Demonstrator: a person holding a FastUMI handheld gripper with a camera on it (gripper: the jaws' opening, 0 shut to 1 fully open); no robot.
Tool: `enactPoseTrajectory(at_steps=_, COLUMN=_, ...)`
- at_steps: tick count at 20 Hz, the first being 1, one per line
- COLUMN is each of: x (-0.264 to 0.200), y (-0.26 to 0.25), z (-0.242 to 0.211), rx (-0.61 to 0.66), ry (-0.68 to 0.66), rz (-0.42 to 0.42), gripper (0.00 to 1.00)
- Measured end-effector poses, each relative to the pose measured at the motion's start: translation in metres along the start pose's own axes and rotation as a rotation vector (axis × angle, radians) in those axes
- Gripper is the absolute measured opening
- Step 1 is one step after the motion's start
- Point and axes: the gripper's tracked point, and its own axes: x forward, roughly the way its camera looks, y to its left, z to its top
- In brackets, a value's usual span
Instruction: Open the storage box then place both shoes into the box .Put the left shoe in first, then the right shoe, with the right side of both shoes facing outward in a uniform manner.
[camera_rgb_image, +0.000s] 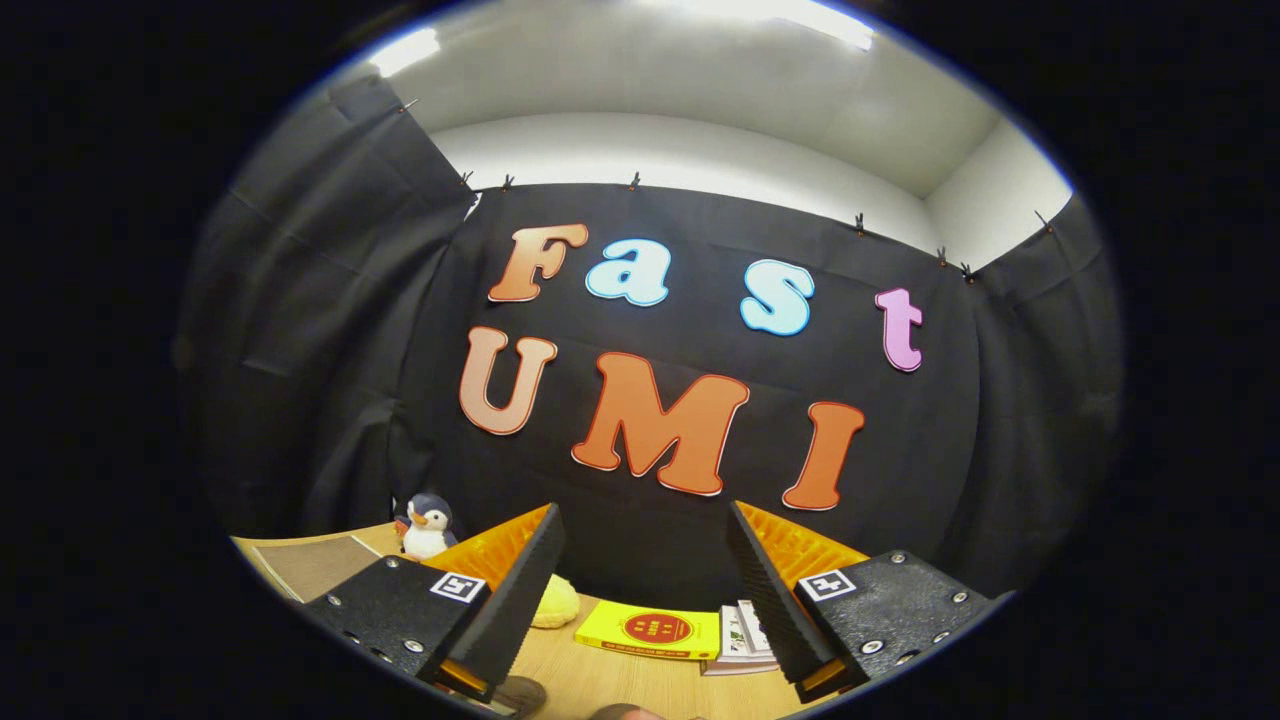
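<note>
My gripper (645, 520) is open, its two fingers spread wide with nothing between them. It is held high and points at the booth's back wall, over the far part of the wooden table (600, 675). A dark rounded shape (520, 692) peeks out at the table's near edge just under the left finger; I cannot tell what it is.
Beyond the fingers a yellow book (650, 630) lies flat on the table with a small stack of booklets (742, 640) to its right. A pale yellow round object (556, 603) sits behind the left finger. A penguin toy (428, 525) stands beside a brown mat (315, 563).
</note>
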Motion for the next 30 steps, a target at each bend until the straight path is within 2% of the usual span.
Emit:
enactPoseTrajectory(at_steps=9, x=0.002, y=-0.008, z=-0.01, rx=0.03, ry=0.037, rz=-0.019, gripper=0.98)
enactPoseTrajectory(at_steps=17, x=-0.004, y=-0.016, z=-0.029, rx=0.07, ry=0.089, rz=0.001, gripper=0.98)
enactPoseTrajectory(at_steps=22, x=-0.005, y=-0.001, z=-0.045, rx=0.124, ry=0.138, rz=0.056, gripper=0.98)
enactPoseTrajectory(at_steps=30, x=-0.014, y=0.074, z=-0.078, rx=0.288, ry=0.273, rz=0.293, gripper=0.98)
